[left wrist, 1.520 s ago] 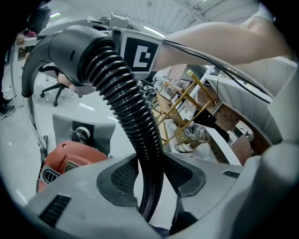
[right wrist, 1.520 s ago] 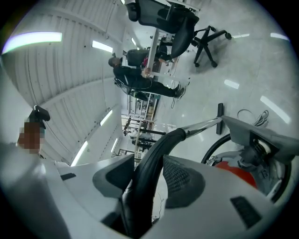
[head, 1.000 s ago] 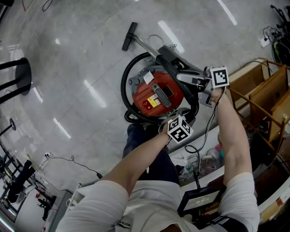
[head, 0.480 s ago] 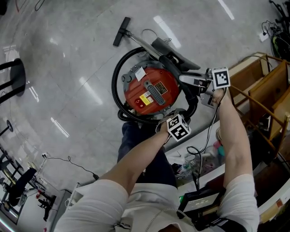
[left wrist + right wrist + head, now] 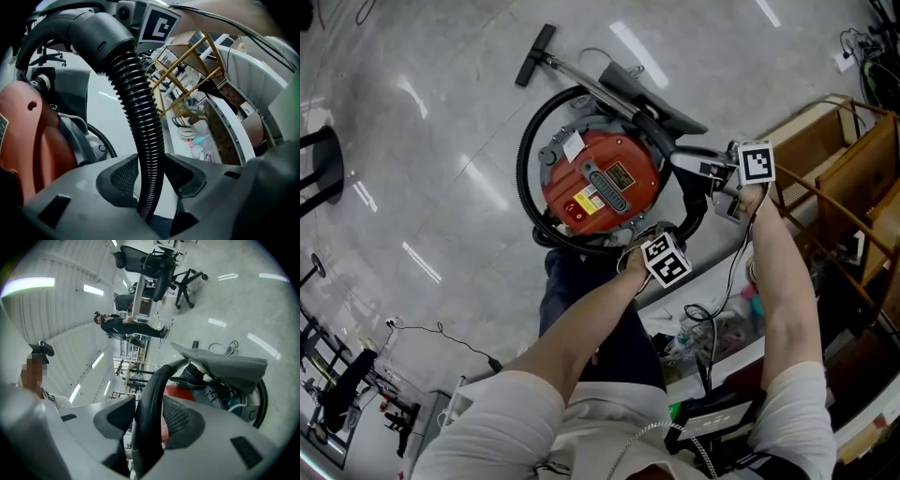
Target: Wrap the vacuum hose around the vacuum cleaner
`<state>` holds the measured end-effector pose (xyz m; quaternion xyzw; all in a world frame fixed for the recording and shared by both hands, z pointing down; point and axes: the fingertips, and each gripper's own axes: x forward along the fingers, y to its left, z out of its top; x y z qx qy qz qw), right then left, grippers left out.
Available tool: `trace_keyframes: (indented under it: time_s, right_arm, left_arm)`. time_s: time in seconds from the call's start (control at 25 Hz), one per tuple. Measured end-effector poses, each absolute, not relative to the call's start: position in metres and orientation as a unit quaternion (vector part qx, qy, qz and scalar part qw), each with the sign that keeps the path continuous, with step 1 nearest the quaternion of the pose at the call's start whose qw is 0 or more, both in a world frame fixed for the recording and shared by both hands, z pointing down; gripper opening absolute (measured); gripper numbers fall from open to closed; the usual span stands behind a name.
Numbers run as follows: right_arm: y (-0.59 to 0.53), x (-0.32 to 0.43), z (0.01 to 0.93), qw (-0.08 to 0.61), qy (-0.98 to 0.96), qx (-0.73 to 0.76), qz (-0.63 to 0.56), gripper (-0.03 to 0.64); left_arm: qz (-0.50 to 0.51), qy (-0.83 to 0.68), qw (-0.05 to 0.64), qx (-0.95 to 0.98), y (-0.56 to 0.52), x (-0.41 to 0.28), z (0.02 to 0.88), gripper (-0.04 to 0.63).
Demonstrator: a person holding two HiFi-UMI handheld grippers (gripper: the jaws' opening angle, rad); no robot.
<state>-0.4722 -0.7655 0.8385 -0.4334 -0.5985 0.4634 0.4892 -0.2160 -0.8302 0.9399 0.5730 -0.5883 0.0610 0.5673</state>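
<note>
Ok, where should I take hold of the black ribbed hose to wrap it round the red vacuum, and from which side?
Take the ribbed hose just below its smooth cuff, jaws across its width, coming from the side away from the red vacuum cleaner. The ribs should resist slipping, and the round section there likely seats well between them.

Wooden rack (image 5: 862, 164) off at the right, black stool (image 5: 321, 169) at the left edge, thin cable (image 5: 441, 328) loose on glossy floor (image 5: 441, 122), office chair (image 5: 165, 273) further back.
</note>
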Motion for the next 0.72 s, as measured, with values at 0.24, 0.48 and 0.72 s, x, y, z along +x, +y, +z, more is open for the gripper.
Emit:
trace_keyframes:
  time_s: [0.24, 0.48, 0.72]
  right_arm:
    - [-0.778, -0.477, 0.855, 0.485, -0.625, -0.405, 0.459, 0.183]
    - [-0.783, -0.48, 0.856, 0.474, -0.642, -0.391, 0.458, 0.183]
    - [-0.797, -0.487, 0.857, 0.455, -0.684, -0.361, 0.442, 0.184]
  left_arm:
    - [0.053, -0.584, 0.574, 0.572, -0.828, -0.214, 0.95, 0.15]
    - [0.041, -0.589, 0.569, 0.572, -0.824, -0.216, 0.948, 0.17]
    - [0.042, -0.61, 0.552, 0.567, -0.816, -0.221, 0.938, 0.17]
